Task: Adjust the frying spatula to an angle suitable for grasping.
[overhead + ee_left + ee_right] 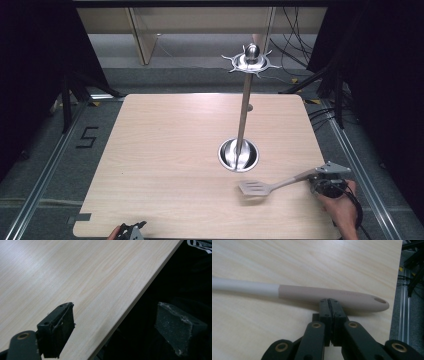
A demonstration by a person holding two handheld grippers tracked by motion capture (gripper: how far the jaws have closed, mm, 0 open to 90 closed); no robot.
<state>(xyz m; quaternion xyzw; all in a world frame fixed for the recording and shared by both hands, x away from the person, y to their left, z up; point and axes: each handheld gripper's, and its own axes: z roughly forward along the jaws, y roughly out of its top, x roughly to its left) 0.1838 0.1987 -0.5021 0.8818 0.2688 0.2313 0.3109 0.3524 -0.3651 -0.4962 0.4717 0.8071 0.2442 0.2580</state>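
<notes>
The table [165, 165] was pale wood with fine streaked grain. The rack [244, 115] at centre right of the high view was shiny silver metal, from round base to spiked top. The spatula [280, 184] at lower right had a grey slotted blade; in the right gripper view its handle [312, 293] was white toward the left and beige toward the holed end. The right gripper [330, 305] had black jaws with brass-coloured rivets. The left gripper [116, 330] had black, scuffed pads. The floor [60, 155] was grey carpet, with a black "5" [87, 137] at left.
</notes>
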